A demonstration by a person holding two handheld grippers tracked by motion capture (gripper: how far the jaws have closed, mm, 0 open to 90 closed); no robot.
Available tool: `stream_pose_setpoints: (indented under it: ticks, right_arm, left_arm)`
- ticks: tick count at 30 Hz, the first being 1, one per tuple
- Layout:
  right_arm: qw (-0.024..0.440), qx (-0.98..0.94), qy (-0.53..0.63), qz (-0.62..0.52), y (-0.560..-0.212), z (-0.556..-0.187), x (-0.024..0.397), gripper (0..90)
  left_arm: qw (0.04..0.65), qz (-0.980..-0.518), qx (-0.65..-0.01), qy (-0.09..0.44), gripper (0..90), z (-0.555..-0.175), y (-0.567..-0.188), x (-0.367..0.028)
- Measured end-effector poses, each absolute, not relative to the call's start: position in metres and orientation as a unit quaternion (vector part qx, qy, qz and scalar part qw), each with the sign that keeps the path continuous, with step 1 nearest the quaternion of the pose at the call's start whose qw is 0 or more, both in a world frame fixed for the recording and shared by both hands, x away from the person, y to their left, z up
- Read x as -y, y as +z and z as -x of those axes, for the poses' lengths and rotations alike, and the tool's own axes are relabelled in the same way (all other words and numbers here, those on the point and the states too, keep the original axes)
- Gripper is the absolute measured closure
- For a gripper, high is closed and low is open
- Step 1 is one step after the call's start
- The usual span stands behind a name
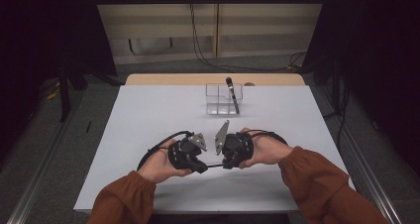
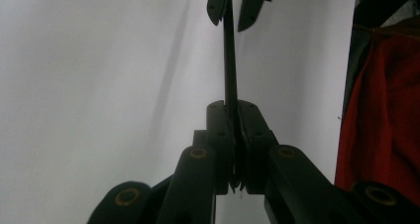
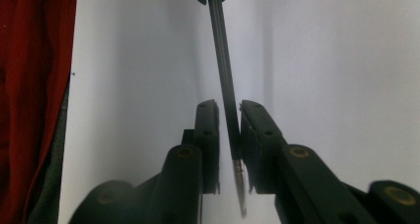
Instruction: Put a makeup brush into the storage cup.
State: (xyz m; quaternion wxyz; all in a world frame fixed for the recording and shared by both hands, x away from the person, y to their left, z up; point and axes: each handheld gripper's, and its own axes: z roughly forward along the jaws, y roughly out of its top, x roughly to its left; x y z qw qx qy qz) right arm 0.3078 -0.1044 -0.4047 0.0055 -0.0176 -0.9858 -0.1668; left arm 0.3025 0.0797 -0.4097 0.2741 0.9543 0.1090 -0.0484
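Note:
A thin black pen with a silver tip spans the small gap between my two grippers, low over the white table near its front edge. My left gripper points right and is shut on one end; in the left gripper view its pads pinch the pen. My right gripper points left. In the right gripper view its jaws stand slightly apart around the pen, with a sliver of space on each side and the silver tip past the pads.
A clear plastic box stands at the table's far middle with a black marker leaning in it. Orange-brown sleeves come in from the front edge. Cables lie on the floor beyond the table.

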Motion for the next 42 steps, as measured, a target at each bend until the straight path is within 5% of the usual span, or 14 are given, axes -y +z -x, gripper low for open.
stream_pose_setpoints:
  ticks: [42]
  right_arm:
    - [-0.016,0.963,-0.246,0.106,-0.4,-0.31,0.15,18.7]
  left_arm:
    - [0.309,-0.937,-0.153,-0.048,85.5,-0.301,-0.415,-0.108]
